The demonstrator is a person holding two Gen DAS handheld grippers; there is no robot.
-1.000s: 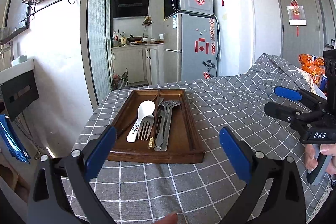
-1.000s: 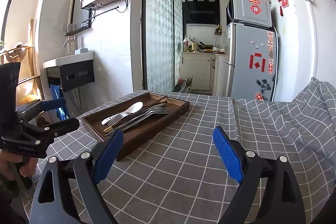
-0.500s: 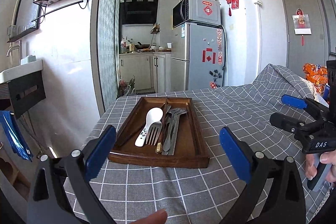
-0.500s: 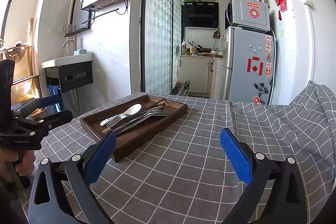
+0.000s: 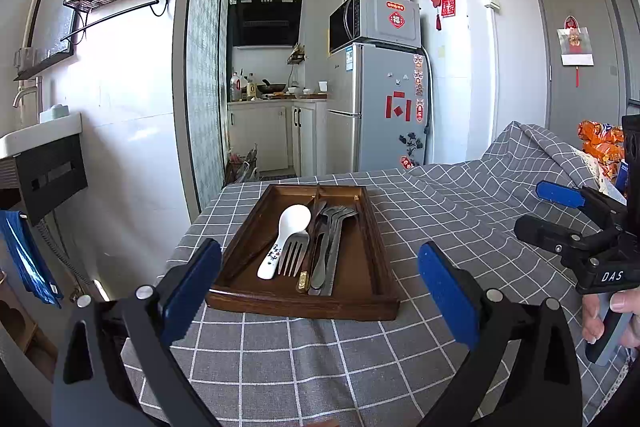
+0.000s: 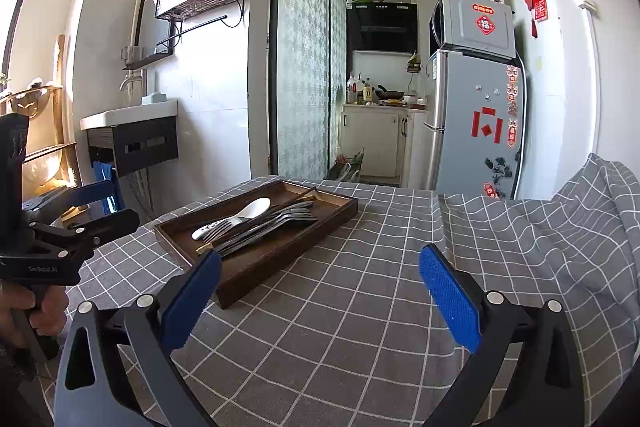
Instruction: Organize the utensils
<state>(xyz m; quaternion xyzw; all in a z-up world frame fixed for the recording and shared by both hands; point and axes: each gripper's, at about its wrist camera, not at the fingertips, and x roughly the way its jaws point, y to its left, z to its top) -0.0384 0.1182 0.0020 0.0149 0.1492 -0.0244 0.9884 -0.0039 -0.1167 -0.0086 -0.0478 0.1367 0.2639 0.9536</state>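
A dark wooden tray lies on the grey checked tablecloth, straight ahead of my left gripper. In it are a white ceramic spoon, a fork and a bundle of metal utensils, lying lengthwise side by side. The left gripper is open and empty, just short of the tray's near rim. In the right wrist view the tray lies left of centre. My right gripper is wide open over bare cloth, with nothing between its blue pads. It also shows at the left wrist view's right edge as the right gripper.
The tablecloth bunches up into a fold at the right. Orange snack packets lie behind it. The table's left edge drops off near a wall sink. A fridge stands beyond the far edge. A hand grips the right tool.
The right gripper's jaws have spread wider. The left wrist view has shifted slightly, so the tray sits a bit lower and further right in it. The utensils have not moved.
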